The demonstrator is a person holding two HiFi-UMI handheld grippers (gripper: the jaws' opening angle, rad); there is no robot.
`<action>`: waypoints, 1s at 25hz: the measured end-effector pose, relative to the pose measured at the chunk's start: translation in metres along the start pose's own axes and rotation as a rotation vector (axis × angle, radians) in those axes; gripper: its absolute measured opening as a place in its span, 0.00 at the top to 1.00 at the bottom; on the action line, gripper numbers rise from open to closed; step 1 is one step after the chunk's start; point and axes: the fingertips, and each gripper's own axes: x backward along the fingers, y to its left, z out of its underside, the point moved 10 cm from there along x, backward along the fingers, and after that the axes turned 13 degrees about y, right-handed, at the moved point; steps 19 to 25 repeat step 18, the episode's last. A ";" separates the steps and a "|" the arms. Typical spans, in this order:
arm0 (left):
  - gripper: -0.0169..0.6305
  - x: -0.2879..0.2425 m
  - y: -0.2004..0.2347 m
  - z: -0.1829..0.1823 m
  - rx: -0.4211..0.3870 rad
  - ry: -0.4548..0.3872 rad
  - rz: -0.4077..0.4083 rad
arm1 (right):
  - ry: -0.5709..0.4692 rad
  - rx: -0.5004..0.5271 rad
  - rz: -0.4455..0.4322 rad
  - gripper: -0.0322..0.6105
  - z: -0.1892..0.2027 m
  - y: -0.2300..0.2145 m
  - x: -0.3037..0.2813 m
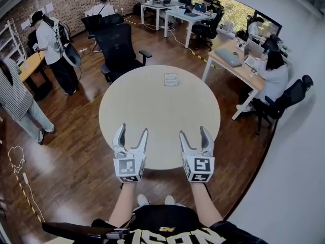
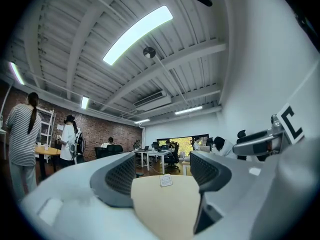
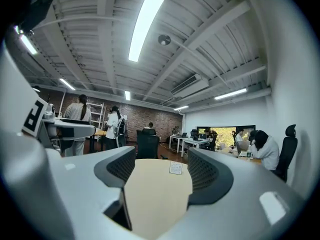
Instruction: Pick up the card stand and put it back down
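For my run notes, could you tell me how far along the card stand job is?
Nothing done yet: the card stand sits untouched across the table. In hand: nothing; left gripper and right gripper hover open at the near edge. Left: reach, lift, set it down.

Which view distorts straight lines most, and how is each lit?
Head view: walls curve, even light, card stand small but crisp. Left gripper view and right gripper view: ceiling beams bow strongly, strip lights glare white, corners black.
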 end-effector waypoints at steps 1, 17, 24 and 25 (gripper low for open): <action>0.45 0.002 -0.001 0.000 0.003 -0.001 0.005 | 0.002 0.008 0.000 0.44 -0.001 0.003 0.001; 0.45 0.006 0.004 0.001 -0.020 -0.008 0.024 | -0.031 -0.016 -0.013 0.39 -0.007 0.016 -0.003; 0.45 0.004 0.003 0.001 -0.021 -0.007 0.028 | -0.031 -0.018 -0.011 0.39 -0.007 0.015 -0.003; 0.45 0.004 0.003 0.001 -0.021 -0.007 0.028 | -0.031 -0.018 -0.011 0.39 -0.007 0.015 -0.003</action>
